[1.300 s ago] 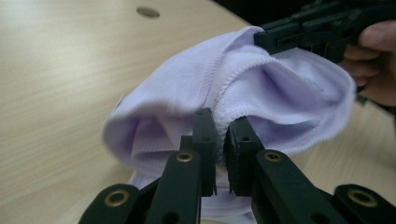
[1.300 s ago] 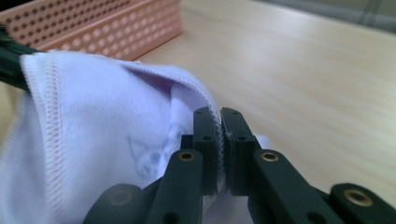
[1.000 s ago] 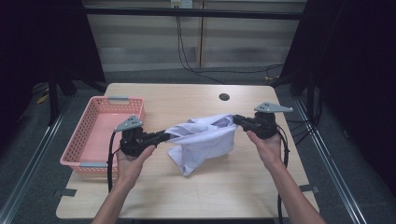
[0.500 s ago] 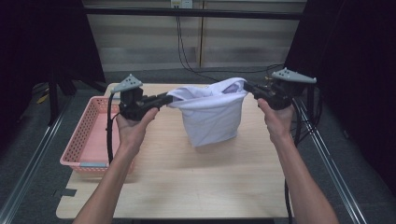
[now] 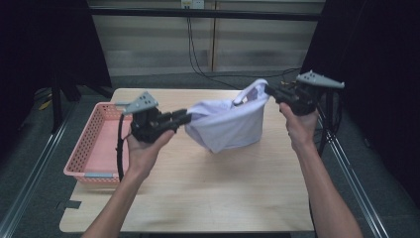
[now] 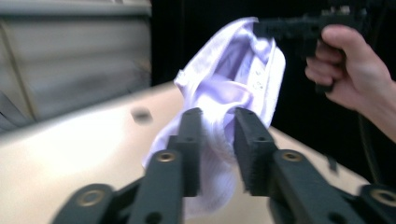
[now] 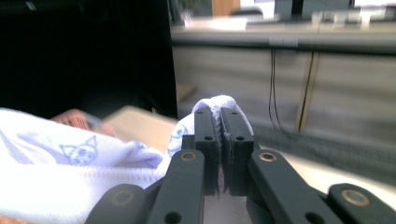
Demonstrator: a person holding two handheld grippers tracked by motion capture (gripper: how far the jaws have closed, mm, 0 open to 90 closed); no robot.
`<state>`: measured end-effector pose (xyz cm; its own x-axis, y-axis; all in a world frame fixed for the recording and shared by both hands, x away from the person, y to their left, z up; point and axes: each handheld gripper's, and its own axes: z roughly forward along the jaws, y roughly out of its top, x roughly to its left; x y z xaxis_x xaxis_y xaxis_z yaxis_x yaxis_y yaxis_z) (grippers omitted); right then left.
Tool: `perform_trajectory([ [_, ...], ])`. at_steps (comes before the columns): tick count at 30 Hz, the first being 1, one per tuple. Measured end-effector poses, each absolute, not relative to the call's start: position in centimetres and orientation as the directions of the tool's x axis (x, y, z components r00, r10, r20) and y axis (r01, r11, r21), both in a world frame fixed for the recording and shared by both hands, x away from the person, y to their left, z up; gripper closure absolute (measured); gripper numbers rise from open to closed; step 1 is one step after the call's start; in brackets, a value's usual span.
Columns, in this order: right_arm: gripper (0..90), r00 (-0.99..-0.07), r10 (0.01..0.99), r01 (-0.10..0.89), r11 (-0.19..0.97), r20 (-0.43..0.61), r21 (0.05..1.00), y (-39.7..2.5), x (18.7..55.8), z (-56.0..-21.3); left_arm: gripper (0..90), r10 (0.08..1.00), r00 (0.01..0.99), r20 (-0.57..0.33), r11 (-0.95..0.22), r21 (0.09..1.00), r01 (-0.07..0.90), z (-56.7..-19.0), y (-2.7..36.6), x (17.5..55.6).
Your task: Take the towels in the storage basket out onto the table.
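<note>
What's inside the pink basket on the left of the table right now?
The pink basket looks empty: bare pink floor. The left hand-held gripper and its hand cover its right rim, so that edge can't be checked.

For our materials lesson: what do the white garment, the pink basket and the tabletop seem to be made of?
White garment: soft knit fabric, probably cotton; it drapes and shows ribbing. Pink basket: moulded plastic, lattice walls. Tabletop: pale wood or wood-look laminate, matte grain.

Soft white knit cloth garment (image 5: 228,124), matt pale wood table (image 5: 208,188), pink plastic basket (image 5: 84,153)
</note>
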<state>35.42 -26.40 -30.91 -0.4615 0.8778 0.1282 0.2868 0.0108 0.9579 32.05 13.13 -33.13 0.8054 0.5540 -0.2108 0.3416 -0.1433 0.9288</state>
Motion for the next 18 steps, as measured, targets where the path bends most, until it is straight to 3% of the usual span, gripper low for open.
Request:
perform_trajectory([
  [1,86.2,-0.444,0.883,0.330,0.001,0.154,0.944,-27.4,34.9,-33.4,63.0,0.542,0.807,-0.234,-0.154,0.917,0.369,-35.2,13.3,31.6],
  [6,86.1,-0.398,0.901,0.405,0.006,0.170,0.914,-30.1,33.2,-37.9,52.7,0.546,0.795,-0.265,-0.205,0.878,0.433,-38.5,13.3,31.8],
  [10,86.0,-0.385,0.904,0.430,0.000,0.183,0.903,-31.3,32.0,-39.6,45.3,0.518,0.805,-0.288,-0.298,0.822,0.486,-43.2,10.4,34.0],
  [18,85.5,-0.412,0.893,0.456,0.030,0.181,0.889,-31.5,31.7,-41.0,32.2,0.581,0.748,-0.321,-0.298,0.771,0.563,-48.2,5.6,39.3],
])
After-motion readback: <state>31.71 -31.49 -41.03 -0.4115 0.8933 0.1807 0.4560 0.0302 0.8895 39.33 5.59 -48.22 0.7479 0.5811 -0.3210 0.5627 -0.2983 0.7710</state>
